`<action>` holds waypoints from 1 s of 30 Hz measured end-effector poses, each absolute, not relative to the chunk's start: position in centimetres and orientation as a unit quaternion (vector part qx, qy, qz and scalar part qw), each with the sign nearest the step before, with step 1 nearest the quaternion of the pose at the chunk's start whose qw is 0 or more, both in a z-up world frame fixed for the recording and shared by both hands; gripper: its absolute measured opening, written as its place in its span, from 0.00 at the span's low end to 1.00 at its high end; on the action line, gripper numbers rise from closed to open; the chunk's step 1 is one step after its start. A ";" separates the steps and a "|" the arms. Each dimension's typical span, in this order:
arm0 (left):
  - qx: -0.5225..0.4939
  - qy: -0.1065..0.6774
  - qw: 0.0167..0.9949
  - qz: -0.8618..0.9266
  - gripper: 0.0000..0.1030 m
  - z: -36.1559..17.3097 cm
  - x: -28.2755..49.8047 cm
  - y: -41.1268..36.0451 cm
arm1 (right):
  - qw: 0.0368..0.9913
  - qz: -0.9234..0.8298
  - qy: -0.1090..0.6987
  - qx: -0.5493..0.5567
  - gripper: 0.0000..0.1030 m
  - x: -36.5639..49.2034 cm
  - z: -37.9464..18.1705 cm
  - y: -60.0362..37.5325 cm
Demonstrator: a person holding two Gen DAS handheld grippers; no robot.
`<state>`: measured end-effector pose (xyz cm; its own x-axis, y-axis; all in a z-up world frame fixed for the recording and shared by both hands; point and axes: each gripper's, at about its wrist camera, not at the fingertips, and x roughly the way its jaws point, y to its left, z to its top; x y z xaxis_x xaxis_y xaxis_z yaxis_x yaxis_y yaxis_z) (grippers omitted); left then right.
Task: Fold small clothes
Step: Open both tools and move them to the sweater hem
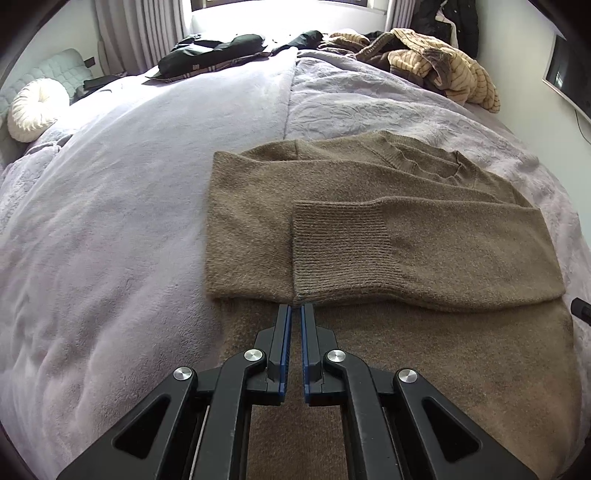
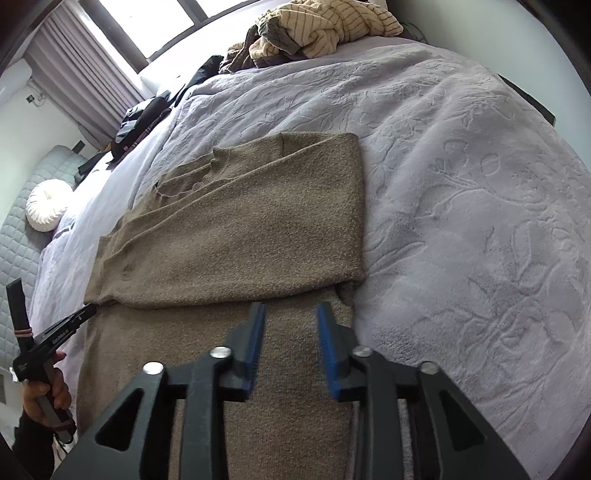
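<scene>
Left wrist view: the left gripper [image 1: 296, 310] points down at a brown knit sweater [image 1: 369, 229] spread on a bed covered by a lilac blanket [image 1: 129, 203]. Its blue-padded fingers [image 1: 285, 332] stand a narrow gap apart with nothing between them; the tips sit just at the near edge of the folded-over sleeves, right where a ribbed cuff [image 1: 340, 251] ends. The sleeves lie crosswise over the sweater's body, with the neckline [image 1: 436, 166] beyond them and the lower body reaching toward the camera under the gripper. At the far end of the bed lie a dark garment [image 1: 218, 48] and a heap of cream striped clothing [image 1: 443, 70]. A round white cushion [image 1: 35, 110] rests at the left, by a quilted grey headboard [image 1: 62, 70].

In the right wrist view the right gripper [image 2: 291, 314] hangs over the same sweater [image 2: 240, 229], near its right edge, just short of the folded sleeve band. Its fingers [image 2: 328, 347] are parted moderately and are empty, the knit showing between them. The embossed blanket [image 2: 461, 203] fills the right side. At the lower left the left gripper [image 2: 74, 321] shows in profile, its tip at the sweater's left edge, held by a person's hand [image 2: 48, 398] in a dark sleeve. The striped heap [image 2: 325, 26] and the curtains [image 2: 81, 70] by a window lie beyond.
</scene>
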<state>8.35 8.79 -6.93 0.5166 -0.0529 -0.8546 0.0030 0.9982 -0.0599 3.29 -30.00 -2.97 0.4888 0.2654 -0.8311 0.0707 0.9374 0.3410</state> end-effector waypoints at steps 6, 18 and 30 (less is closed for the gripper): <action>-0.019 0.468 0.884 0.010 0.99 -6.2 6.5 9.4 | 0.842 0.075 0.505 0.175 0.67 2.8 -2.5 -29.4; -0.054 0.500 0.864 -0.033 0.99 -6.1 1.8 11.5 | 0.833 0.085 0.503 0.213 0.78 -1.2 -1.9 -29.6; -0.086 0.493 0.864 -0.059 0.99 -4.9 -6.0 13.8 | 0.821 0.077 0.497 0.271 0.78 -8.2 -2.3 -31.5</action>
